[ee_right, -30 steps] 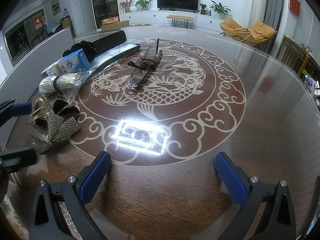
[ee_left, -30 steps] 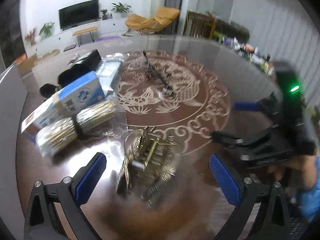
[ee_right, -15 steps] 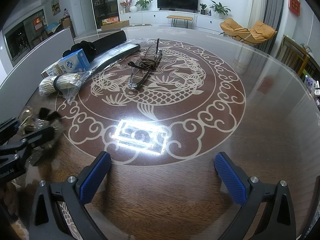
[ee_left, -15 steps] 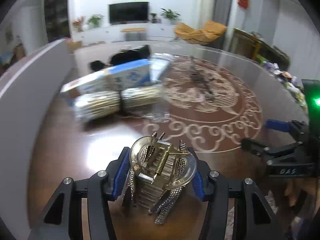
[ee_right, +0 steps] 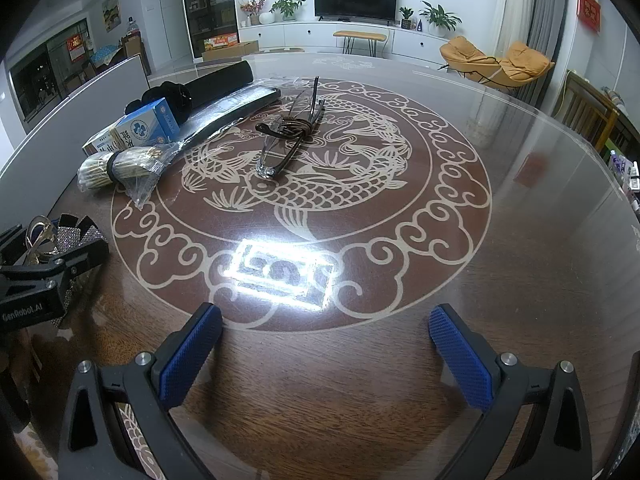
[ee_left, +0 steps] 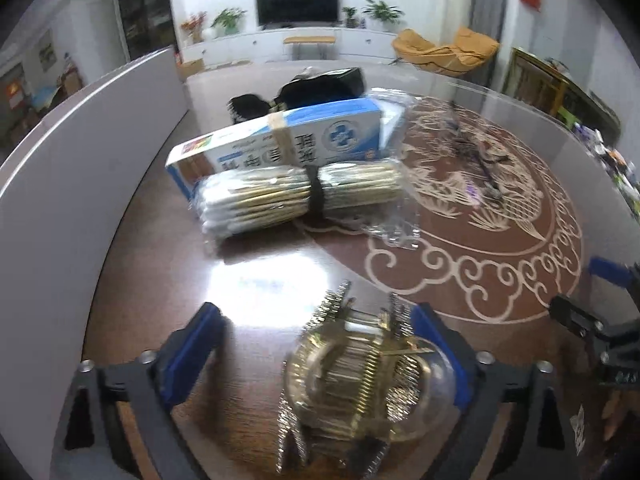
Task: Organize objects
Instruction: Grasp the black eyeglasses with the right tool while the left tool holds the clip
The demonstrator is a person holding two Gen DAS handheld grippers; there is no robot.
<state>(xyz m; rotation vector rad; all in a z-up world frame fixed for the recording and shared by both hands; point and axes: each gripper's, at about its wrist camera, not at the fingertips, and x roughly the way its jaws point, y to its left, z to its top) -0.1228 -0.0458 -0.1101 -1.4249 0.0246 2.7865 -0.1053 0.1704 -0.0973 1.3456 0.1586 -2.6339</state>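
The left gripper has its jaws spread wide, having just been opening, and a gold, rhinestone-studded hair clip lies between them on the round table. The clip sits toward the right-hand blue pad; whether it touches that pad cannot be told, since the picture is blurred there. The other pad stands well clear of it.

Farther along the table's left side lies a bundle of cotton swabs in clear wrap, cinched with a black band, and just behind it, touching or nearly so, a blue and white box. Behind the box are black items (too dark to make out).

The right gripper is also spread wide, with nothing between its blue pads, and hovers over the near edge of the table's fish pattern. From its camera the left gripper shows at the far left edge, with the hair clip there among its fingers. Near the table's middle lies a pair of glasses wound with a dark cord, well apart from the clip.
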